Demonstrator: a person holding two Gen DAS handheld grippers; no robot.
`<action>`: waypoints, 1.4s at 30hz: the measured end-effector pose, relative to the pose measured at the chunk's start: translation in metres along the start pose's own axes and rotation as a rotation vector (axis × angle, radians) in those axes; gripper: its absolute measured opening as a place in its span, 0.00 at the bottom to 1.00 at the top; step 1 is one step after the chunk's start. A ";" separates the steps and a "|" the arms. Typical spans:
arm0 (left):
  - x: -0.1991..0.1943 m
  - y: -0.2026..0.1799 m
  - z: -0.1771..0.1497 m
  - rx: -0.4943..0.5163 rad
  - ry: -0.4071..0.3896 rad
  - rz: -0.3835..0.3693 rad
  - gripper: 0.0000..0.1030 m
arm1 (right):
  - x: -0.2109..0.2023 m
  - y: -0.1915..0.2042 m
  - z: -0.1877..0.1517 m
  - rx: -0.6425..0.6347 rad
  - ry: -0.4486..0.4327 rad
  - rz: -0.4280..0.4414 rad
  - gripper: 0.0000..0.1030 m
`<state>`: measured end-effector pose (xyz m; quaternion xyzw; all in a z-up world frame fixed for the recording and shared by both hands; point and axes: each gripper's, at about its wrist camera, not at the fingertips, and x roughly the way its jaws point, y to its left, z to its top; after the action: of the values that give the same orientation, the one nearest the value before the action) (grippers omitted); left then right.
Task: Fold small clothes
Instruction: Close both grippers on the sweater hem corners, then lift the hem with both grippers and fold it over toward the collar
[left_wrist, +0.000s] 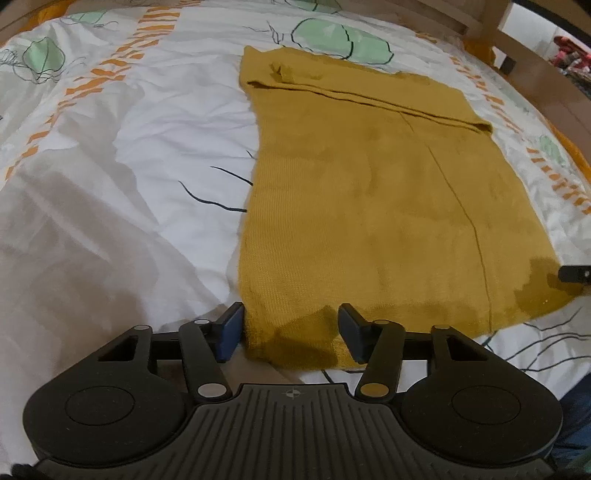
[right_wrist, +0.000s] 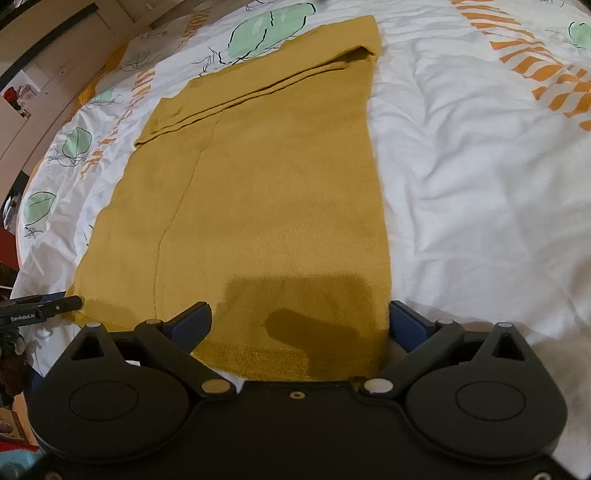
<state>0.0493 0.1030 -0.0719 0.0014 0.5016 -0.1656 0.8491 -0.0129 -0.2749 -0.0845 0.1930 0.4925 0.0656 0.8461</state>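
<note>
Soft indoor light, sharp focus, fisheye-bent edges.

My other gripper (left_wrist: 576, 275) cut off at frame edge, wooden bedframe (left_wrist: 517, 48) partly cropped, clutter beyond it (left_wrist: 570, 61) blurred

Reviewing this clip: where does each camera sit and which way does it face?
Left wrist: on the left gripper, looking forward and down over the near left corner of the mustard garment on the bedspread; both its fingers show, and the right gripper's tip at the right edge.
Right wrist: on the right gripper, looking down over the garment's near right corner; its fingers show, and the left gripper at the left edge.
Shared: garment, bedspread, each other's gripper.
</note>
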 end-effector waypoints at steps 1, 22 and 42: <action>-0.001 0.001 0.000 -0.005 -0.004 -0.003 0.46 | 0.000 0.000 0.000 0.000 0.001 -0.002 0.96; -0.001 0.012 -0.001 -0.060 0.004 0.004 0.05 | -0.009 -0.018 0.002 0.052 0.013 -0.016 0.38; -0.010 0.028 -0.001 -0.178 -0.066 -0.071 0.04 | -0.041 -0.030 0.005 0.128 -0.053 -0.024 0.24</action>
<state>0.0521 0.1321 -0.0686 -0.0973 0.4860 -0.1506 0.8554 -0.0315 -0.3162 -0.0603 0.2422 0.4753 0.0186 0.8456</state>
